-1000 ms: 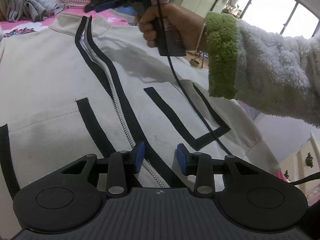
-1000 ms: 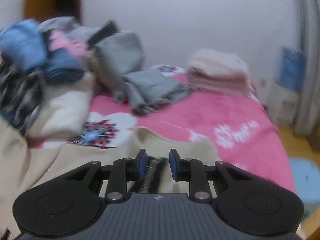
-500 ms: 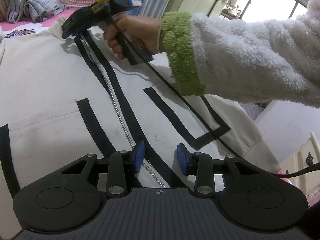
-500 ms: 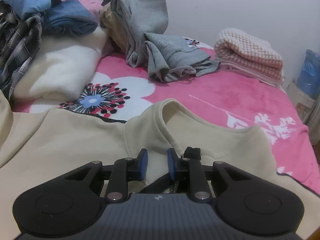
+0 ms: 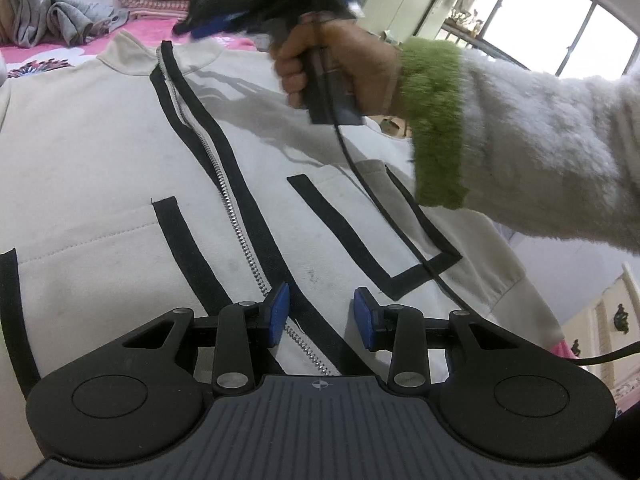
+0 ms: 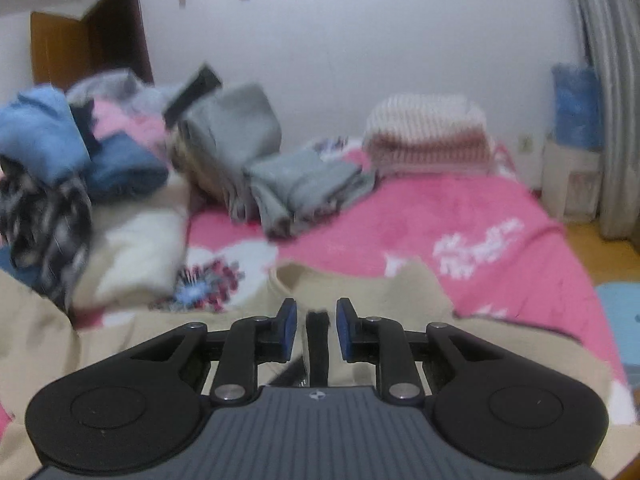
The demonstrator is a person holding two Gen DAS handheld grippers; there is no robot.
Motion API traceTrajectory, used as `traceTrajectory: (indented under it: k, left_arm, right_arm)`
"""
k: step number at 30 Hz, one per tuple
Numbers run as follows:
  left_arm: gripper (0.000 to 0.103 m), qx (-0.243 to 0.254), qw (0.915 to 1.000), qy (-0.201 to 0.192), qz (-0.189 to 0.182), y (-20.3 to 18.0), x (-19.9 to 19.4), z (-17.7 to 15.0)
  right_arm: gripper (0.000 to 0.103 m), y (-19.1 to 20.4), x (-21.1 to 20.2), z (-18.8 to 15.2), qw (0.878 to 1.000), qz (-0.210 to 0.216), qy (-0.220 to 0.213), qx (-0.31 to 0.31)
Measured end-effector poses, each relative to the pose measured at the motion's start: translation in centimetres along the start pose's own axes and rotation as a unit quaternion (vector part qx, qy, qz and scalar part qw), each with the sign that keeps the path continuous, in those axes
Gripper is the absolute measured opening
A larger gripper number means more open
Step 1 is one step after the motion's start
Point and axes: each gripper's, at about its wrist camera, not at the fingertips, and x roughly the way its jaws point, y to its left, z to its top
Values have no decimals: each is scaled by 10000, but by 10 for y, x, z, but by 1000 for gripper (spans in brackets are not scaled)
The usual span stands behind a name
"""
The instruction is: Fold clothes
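Note:
A cream zip jacket [image 5: 100, 152] with black trim lies flat, front up, on the bed. Its zipper [image 5: 240, 232] runs from the collar down to my left gripper [image 5: 322, 310]. That gripper stands open low over the hem, one pad on each side of the black trim. A hand [image 5: 340, 56] in a fluffy white sleeve with a green cuff holds my right gripper [image 5: 200, 28] in the air above the collar, blurred. In the right wrist view the right gripper [image 6: 316, 324] is narrowly open. The collar's black trim shows in the gap, untouched, with the jacket [image 6: 360, 292] beneath.
On the pink bedspread [image 6: 460, 216] beyond the collar lie grey garments [image 6: 248, 148], a folded pink-white blanket [image 6: 428, 136] and a pile of blue and plaid clothes [image 6: 60, 152]. A black cable [image 5: 384, 208] hangs from the right gripper across the jacket's right side.
The right gripper dipped to the collar half a second ago and has since lifted and tilted back up. The left gripper and the jacket have stayed put.

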Motion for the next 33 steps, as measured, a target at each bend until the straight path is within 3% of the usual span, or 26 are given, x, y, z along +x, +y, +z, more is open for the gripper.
traceTrajectory:
  k: [5, 11, 14, 17, 18, 20, 22, 25, 28, 33]
  left_arm:
    - [36, 55, 10000, 12, 50, -3, 0, 1]
    - [36, 105, 9999, 17, 115, -6, 4, 2]
    - [36, 144, 9998, 29, 148, -6, 4, 1]
    - [36, 209, 9996, 82, 199, -8, 4, 3]
    - [36, 234, 9994, 105, 219, -8, 4, 3]
    - [36, 284, 9991, 152, 261, -10, 5, 5]
    - [36, 333, 9988, 200, 302, -11, 5, 6]
    - [36, 408, 9981, 270, 364, -12, 5, 8]
    - [38, 456, 9975, 334, 433, -13, 6, 10]
    - [39, 120, 9978, 391, 519, -10, 2, 9]
  right_arm:
    - [17, -4, 47, -23, 9986, -135, 481, -174]
    - [17, -9, 35, -18, 9987, -47, 496, 66]
    - [18, -13, 10, -13, 9990, -30, 235, 372]
    - [18, -20, -5, -10, 9986, -257, 137, 446]
    - [17, -24, -4, -10, 9980, -391, 202, 461]
    - [18, -38, 15, -17, 9931, -678, 731, 619]
    - [17, -51, 20, -24, 9907, -618, 767, 941]
    - [18, -57, 2, -19, 9845, -574, 666, 1517]
    - [18, -54, -33, -19, 9842, -445, 472, 1650]
    - [18, -60, -98, -27, 9796, -365, 283, 1956]
